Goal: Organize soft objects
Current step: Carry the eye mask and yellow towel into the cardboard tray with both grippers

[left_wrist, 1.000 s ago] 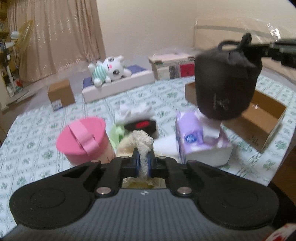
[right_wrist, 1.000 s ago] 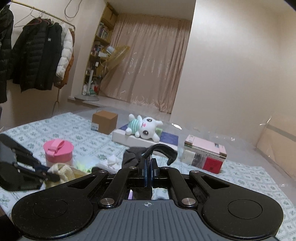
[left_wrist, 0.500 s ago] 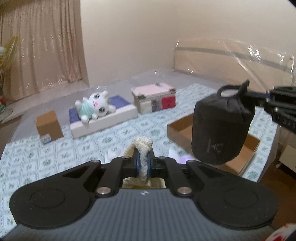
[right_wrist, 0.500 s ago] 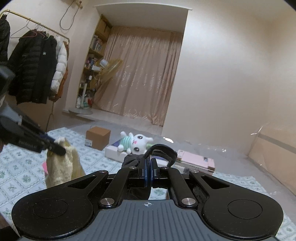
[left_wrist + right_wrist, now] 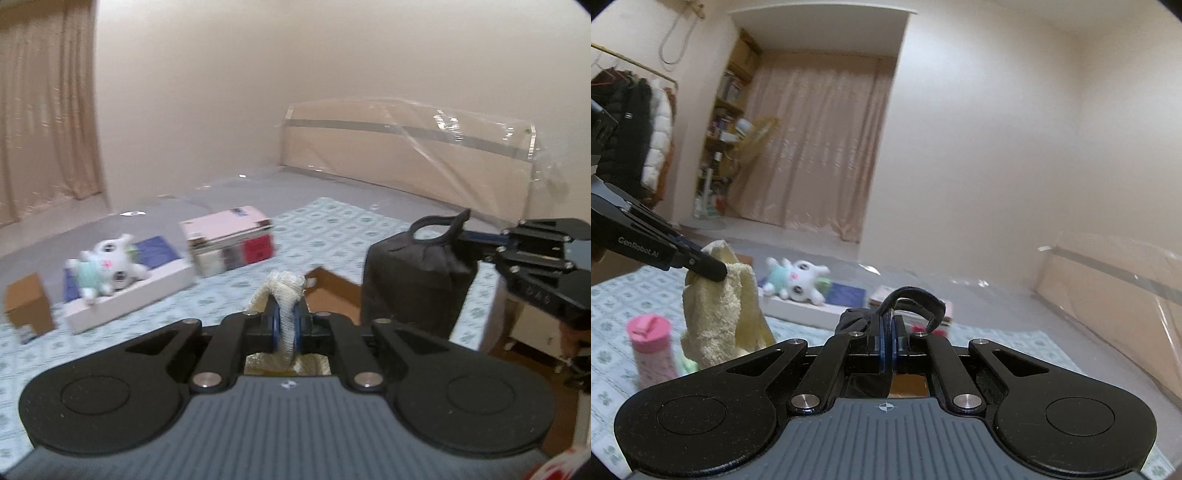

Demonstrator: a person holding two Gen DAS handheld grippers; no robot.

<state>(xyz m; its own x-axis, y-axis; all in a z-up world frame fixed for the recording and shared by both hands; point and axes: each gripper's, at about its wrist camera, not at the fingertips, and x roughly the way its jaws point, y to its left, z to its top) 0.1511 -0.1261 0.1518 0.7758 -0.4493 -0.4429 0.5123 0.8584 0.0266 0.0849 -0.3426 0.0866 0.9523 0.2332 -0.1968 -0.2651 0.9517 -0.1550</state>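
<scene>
My left gripper (image 5: 286,325) is shut on a cream yellow towel (image 5: 282,291), held up in the air; in the right wrist view the towel (image 5: 720,310) hangs from the left gripper (image 5: 709,267). My right gripper (image 5: 886,332) is shut on the strap of a black drawstring pouch (image 5: 857,317); in the left wrist view the pouch (image 5: 410,284) hangs from the right gripper (image 5: 469,236) over an open cardboard box (image 5: 328,291).
A white plush toy (image 5: 107,266) lies on a flat white box (image 5: 147,291). A stack of books (image 5: 229,240) and a small brown box (image 5: 27,306) sit on the patterned mat. A pink-lidded cup (image 5: 652,347) stands at left.
Both grippers have risen with their loads. The left gripper has swung right, so the tissue box and pink cup dropped out of its view. The pouch now hangs over the cardboard box.
</scene>
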